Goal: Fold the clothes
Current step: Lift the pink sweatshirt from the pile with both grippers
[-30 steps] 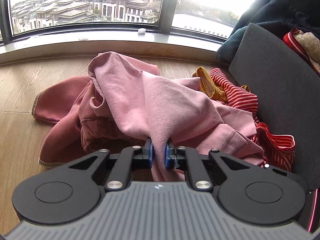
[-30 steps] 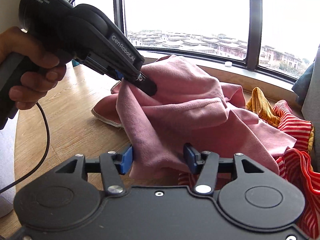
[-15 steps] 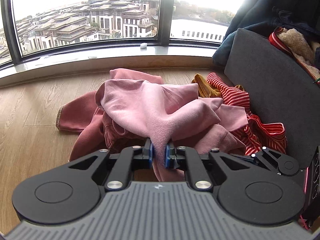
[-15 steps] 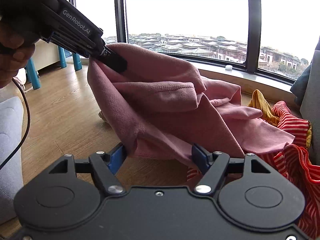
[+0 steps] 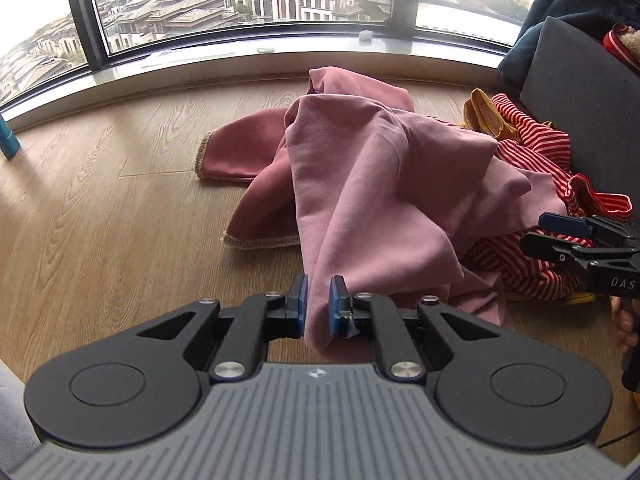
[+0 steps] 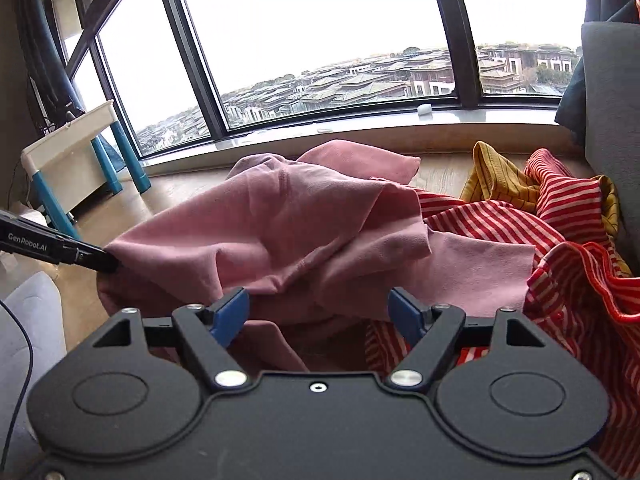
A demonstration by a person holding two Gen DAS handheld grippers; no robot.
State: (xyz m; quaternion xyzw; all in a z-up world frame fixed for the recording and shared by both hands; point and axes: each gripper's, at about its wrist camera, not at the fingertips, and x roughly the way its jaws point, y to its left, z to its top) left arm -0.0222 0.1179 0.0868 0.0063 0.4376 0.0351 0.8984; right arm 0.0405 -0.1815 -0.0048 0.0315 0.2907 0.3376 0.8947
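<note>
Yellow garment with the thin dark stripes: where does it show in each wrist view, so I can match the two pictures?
Left wrist view: the yellow garment lies upper right, behind the red striped garment, near the grey sofa.
Right wrist view: the yellow garment lies right of centre, below the window sill, with the red striped garment draped across it.
Shared landmark: the small white object on the window sill.

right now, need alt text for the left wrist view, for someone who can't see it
The left gripper pinches a pink garment draped over a wooden floor below a window; the right gripper pokes in at right, over red striped clothing.
</note>
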